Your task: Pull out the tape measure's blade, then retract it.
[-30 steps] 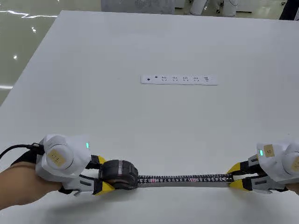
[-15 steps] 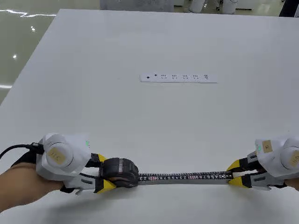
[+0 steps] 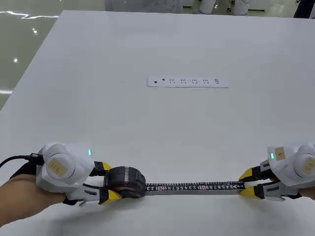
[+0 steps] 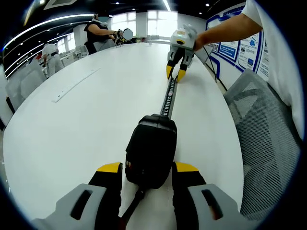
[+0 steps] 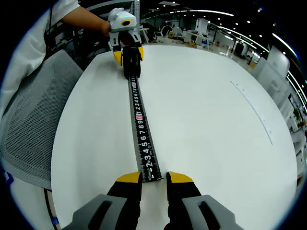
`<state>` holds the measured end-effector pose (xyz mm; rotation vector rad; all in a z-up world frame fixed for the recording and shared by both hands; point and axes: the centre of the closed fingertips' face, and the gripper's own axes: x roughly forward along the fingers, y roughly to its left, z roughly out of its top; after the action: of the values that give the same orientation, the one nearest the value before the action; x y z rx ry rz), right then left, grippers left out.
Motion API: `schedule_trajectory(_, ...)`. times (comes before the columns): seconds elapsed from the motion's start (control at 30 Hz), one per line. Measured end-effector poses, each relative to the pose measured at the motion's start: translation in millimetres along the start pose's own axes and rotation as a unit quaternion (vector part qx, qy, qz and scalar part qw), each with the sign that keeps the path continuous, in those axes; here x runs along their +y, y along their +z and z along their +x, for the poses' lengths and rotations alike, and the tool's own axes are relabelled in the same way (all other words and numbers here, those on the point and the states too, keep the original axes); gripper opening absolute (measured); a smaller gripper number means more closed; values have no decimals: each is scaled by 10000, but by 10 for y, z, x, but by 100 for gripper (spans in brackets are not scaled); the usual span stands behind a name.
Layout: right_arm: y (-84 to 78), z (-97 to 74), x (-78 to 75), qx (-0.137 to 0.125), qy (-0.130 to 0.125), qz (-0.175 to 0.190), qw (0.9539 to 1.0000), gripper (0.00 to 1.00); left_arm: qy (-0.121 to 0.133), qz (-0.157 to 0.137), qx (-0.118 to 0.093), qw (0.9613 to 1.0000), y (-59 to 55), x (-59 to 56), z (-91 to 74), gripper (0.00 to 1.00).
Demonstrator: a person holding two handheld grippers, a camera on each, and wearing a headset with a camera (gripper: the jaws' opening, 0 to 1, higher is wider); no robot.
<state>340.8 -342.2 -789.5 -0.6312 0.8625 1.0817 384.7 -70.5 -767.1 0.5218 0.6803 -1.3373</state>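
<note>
Your left hand-held gripper (image 3: 110, 183) is clamped around the black tape measure (image 3: 125, 181), low over the near part of the white tabletop (image 3: 147, 132). Your right hand-held gripper (image 3: 248, 184) pinches the tip of the blade (image 3: 197, 187), which stretches straight between them (numbers facing up).

The tape measure's blade (image 5: 142, 143) carries printed numerals, 2 through 9 legible.

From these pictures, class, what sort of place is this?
Probably an open-plan office or lab: a long white table, a mesh chair beside it, and more desks under ceiling lights behind.
</note>
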Motion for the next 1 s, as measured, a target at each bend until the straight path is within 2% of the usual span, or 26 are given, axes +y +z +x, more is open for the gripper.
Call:
schedule_trajectory(0.03, 1, -1, -1, -2, 15, 24, 10000, 20, -31, -73, -25, 10000, 15, -11, -8, 39)
schedule_trajectory(0.13, 26, -6, -9, -46, -13, 73, 10000, 23, 37, 60, -28, 10000, 25, 16, -13, 39)
schedule_trajectory(0.4, 43, -27, 3, -81, -72, 202, 9997, 25, 37, -3, -39, 10000, 28, 7, -43, 42)
schedule_trajectory(0.47, 106, -48, 3, -234, -99, 369, 9990, 28, 126, 11, -29, 9999, 15, 17, -59, 44)
schedule_trajectory(0.53, 118, -66, -12, -237, -182, 460, 9985, 32, 198, -76, -48, 9998, -4, 24, -87, 47)
schedule_trajectory(0.6, 133, -68, 16, -277, -160, 614, 9976, 36, 329, -159, -122, 9993, 7, 40, -128, 49)
schedule_trajectory(0.67, 167, -85, 36, -297, -213, 620, 9974, 40, 382, -215, -176, 9989, 28, 32, -174, 50)
schedule_trajectory(0.77, 229, -112, 64, -420, -251, 746, 9960, 45, 494, -316, -244, 9980, 44, 35, -239, 53)
schedule_trajectory(0.87, 266, -137, 80, -523, -333, 946, 9936, 50, 595, -461, -327, 9966, 49, 31, -304, 55)
schedule_trajectory(1.0, 279, -178, 91, -647, -513, 1023, 9913, 54, 775, -630, -411, 9941, 31, 27, -399, 59)
